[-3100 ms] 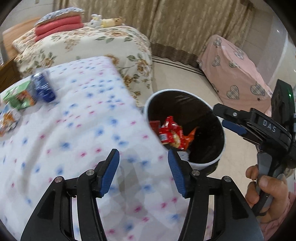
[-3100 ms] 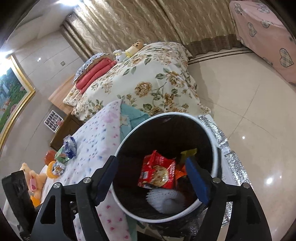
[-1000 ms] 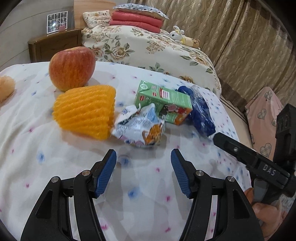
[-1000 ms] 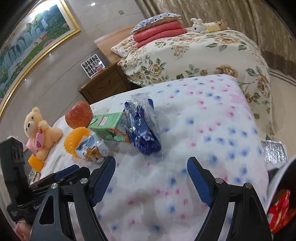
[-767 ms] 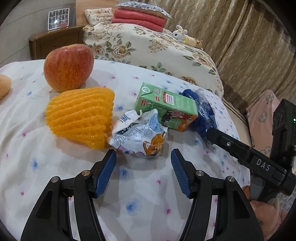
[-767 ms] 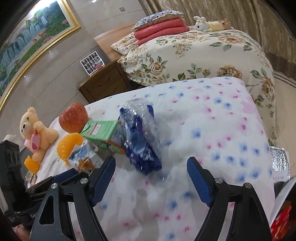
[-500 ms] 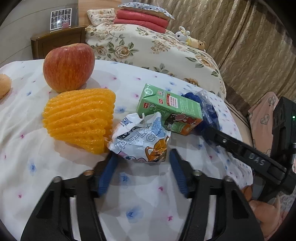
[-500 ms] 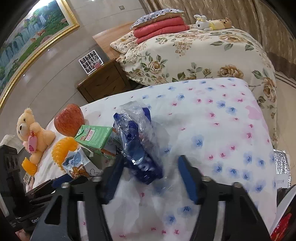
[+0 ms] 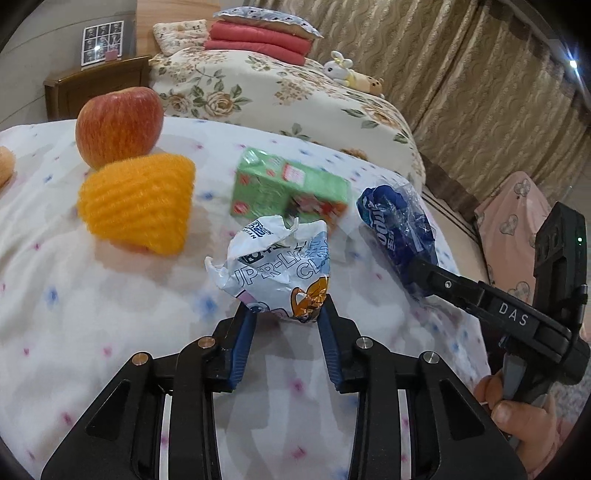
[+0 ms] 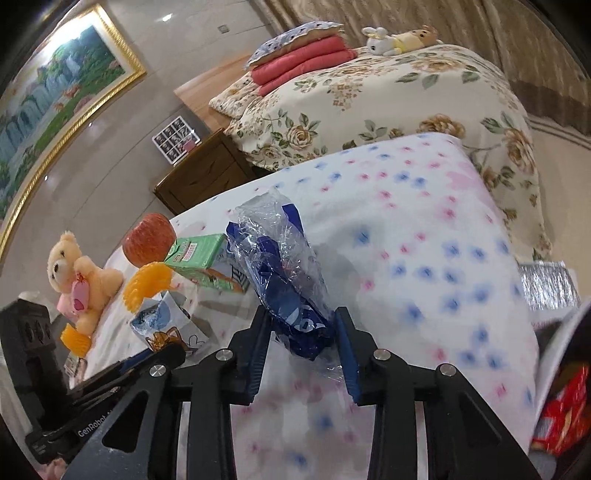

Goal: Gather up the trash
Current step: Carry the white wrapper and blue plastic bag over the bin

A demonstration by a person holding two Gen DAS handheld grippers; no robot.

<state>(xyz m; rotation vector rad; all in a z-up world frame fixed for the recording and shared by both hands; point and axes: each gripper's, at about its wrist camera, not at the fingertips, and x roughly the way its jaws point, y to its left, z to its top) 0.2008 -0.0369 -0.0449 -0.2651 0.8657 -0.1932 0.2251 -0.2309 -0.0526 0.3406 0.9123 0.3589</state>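
Beside wrappers: carton, apple.

1. I am looking into a bedroom in a home; a bed with a floral quilt fills the far side, with folded red blankets and a patterned pillow stacked at its head.
2. Soft toys lie on the quilt, and a teddy bear sits at the left; these are household things.
3. A wooden nightstand beside the bed carries a photo frame; a gilt-framed landscape painting hangs on the wall.
4. Heavy beige curtains cover the far wall; the floor is pale glossy tile.
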